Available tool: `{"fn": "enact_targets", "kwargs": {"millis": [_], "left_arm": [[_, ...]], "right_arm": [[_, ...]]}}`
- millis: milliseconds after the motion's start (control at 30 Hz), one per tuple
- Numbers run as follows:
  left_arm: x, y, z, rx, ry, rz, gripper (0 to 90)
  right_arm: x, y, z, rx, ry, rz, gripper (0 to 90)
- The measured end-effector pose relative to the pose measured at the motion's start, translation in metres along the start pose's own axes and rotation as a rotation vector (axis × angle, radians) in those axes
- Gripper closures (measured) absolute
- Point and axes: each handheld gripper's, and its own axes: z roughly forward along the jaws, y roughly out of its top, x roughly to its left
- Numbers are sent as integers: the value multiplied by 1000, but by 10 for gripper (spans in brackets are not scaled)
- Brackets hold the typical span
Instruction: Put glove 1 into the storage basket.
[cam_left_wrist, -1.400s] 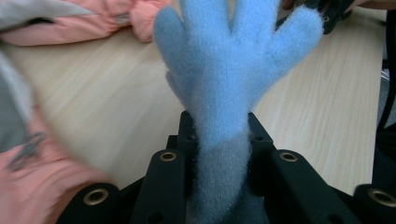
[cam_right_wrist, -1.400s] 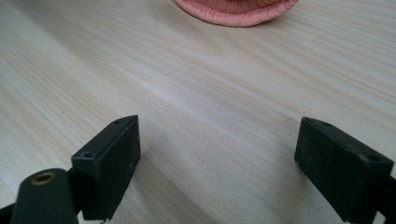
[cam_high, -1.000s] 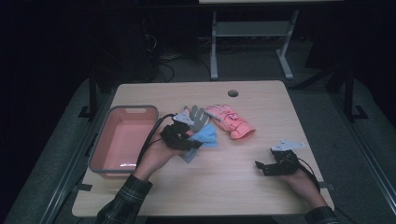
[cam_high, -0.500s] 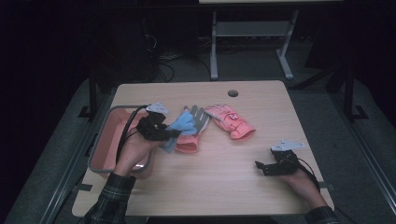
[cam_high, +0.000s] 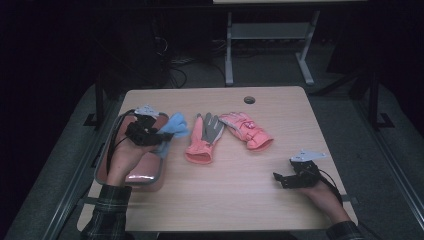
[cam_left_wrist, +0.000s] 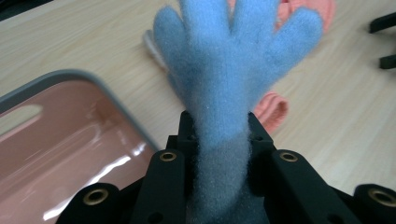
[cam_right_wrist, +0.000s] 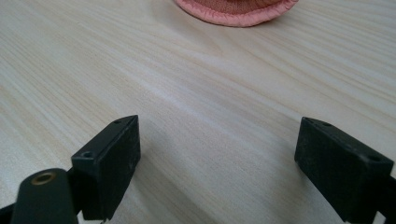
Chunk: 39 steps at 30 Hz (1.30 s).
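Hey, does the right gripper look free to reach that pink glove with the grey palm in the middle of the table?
Probably yes. The right gripper rests open and holds nothing, and bare table lies between it and the grey-palmed pink glove.

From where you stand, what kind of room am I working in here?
Probably a lab or recording workspace, not a home: a plain wooden table with a cable hole, loose cables on the floor behind it, a metal-legged stand beyond, and dark surroundings with only the tabletop lit.
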Motion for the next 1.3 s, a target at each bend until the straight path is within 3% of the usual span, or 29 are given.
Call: {"fn": "enact_targets", "kwargs": {"millis": [467, 767, 1300], "left_arm": [[46, -26, -14, 32, 147, -107, 733], [70, -45, 1, 94, 215, -155, 730], [84, -64, 40, 205, 188, -194, 700]], "right_arm": [[0, 0, 0, 0, 0, -1, 136], [0, 0, 0, 0, 0, 0, 136], [0, 0, 0, 0, 0, 0, 136]]}}
